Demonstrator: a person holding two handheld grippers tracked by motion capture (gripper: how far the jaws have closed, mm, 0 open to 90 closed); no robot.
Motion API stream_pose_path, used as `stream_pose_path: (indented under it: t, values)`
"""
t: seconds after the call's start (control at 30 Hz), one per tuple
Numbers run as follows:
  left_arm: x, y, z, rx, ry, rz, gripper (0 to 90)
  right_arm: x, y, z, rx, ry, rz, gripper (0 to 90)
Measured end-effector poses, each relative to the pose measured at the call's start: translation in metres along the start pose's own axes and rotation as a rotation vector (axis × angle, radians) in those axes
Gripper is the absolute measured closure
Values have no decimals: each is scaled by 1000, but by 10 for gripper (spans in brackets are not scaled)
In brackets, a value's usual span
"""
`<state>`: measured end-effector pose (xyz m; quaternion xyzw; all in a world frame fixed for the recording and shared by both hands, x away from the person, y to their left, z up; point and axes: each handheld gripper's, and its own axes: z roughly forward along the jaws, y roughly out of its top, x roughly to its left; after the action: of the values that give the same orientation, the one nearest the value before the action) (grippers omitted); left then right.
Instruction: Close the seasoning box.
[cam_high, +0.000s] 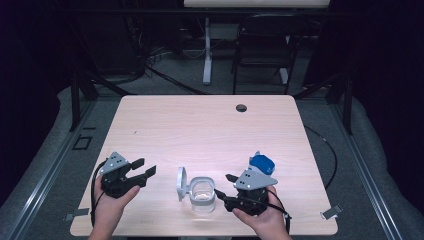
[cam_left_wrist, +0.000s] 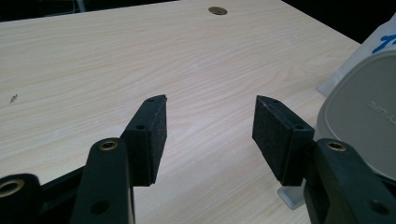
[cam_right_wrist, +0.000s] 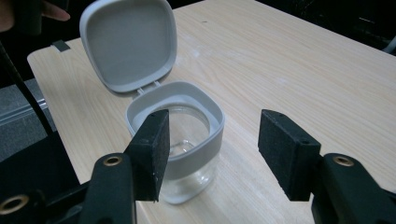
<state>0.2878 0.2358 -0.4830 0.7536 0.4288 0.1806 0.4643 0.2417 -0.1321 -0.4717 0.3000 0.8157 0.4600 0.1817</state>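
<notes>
A: Quick pass, left to right. Your left gripper (cam_high: 142, 172) sits at the near left of the desk (cam_high: 200, 125), jaws spread wide, nothing between the pads.

B: Confirmed in the left gripper view: bare wood between the pads (cam_left_wrist: 152, 135), and the grey lid (cam_left_wrist: 359, 121) is off to the side, not touched.

A: Next, the container (cam_high: 202, 192). It's a clear tub with a grey rim, standing upright near the front edge, between your two grippers. Lid (cam_high: 182, 183) is hinged open and stands up on the tub's left side.

B: Right gripper view agrees: lid (cam_right_wrist: 128, 44) tipped back, tub (cam_right_wrist: 180, 140) open. Anything inside?

A: Can't tell, clear walls, looks like just glare.

B: Right gripper?

A: Your right gripper (cam_high: 225, 187) is just beside the tub's right side, jaws apart, holding nothing. In its own view one pad (cam_right_wrist: 152, 149) overlaps the tub's rim; touching or not, can't tell.

B: And behind it?

A: A blue and white thing (cam_high: 261, 163), just past your right hand. Too small to name.
</notes>
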Motion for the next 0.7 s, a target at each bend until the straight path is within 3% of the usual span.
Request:
stream_pose_path:
  t: [0.5, 0.7]
  values:
    - [1, -1, 0, 3, 6, -10, 455, -11, -25, -13, 22, -30, 48, 435]
    - [2, -1, 0, 1, 8, -14, 455, -13, -29, -21, 33, -30, 46, 435]
